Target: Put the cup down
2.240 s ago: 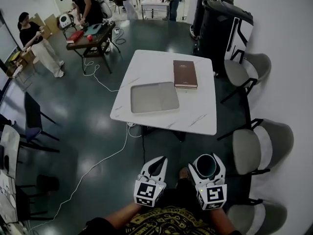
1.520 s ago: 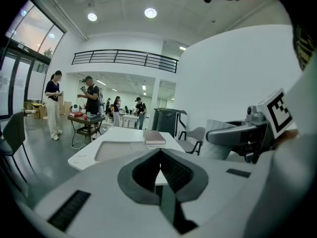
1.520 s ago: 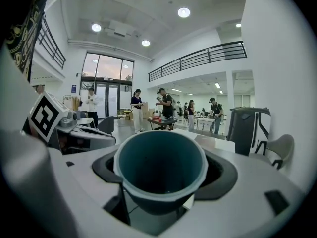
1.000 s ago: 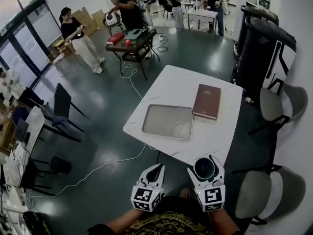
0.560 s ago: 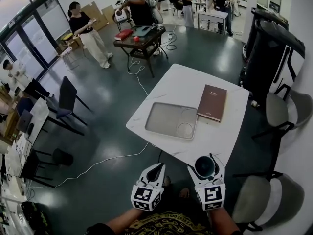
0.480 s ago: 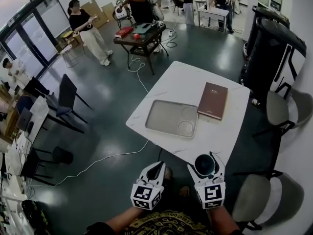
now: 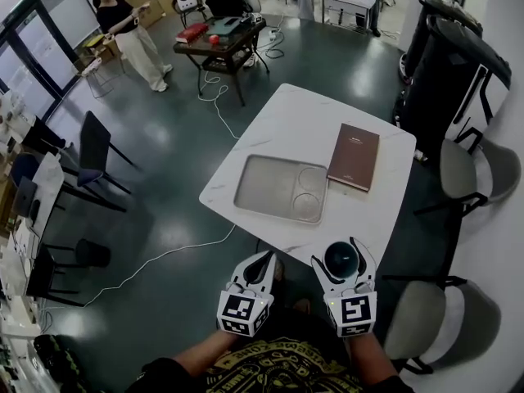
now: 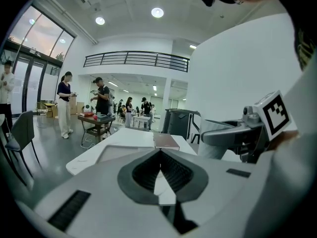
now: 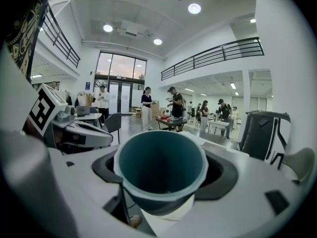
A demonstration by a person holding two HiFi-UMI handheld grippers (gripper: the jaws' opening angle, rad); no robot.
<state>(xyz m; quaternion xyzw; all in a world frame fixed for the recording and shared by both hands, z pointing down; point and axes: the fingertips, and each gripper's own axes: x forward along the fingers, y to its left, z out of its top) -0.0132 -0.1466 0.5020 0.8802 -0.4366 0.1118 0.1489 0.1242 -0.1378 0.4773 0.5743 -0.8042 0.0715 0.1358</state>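
A dark teal cup [image 7: 342,259] sits upright between the jaws of my right gripper [image 7: 342,252], which is shut on it just short of the white table's [image 7: 286,121] near edge. In the right gripper view the cup [image 9: 161,170] fills the middle, mouth toward the camera, its inside bare. My left gripper [image 7: 255,267] hangs beside it to the left, with its jaws meeting at the tips and nothing between them. On the table lie a grey tray [image 7: 254,188] with two round recesses and a brown book [image 7: 354,156].
Grey chairs [image 7: 468,170] [image 7: 426,318] stand along the table's right side, with a black machine [image 7: 446,72] behind them. A white cable [image 7: 164,260] runs over the dark floor at the left. People stand round a small table [image 7: 217,39] far back.
Both grippers have come nearer to the table's near edge, and the table now sits lower and closer in the head view. The cup stays in the right gripper.
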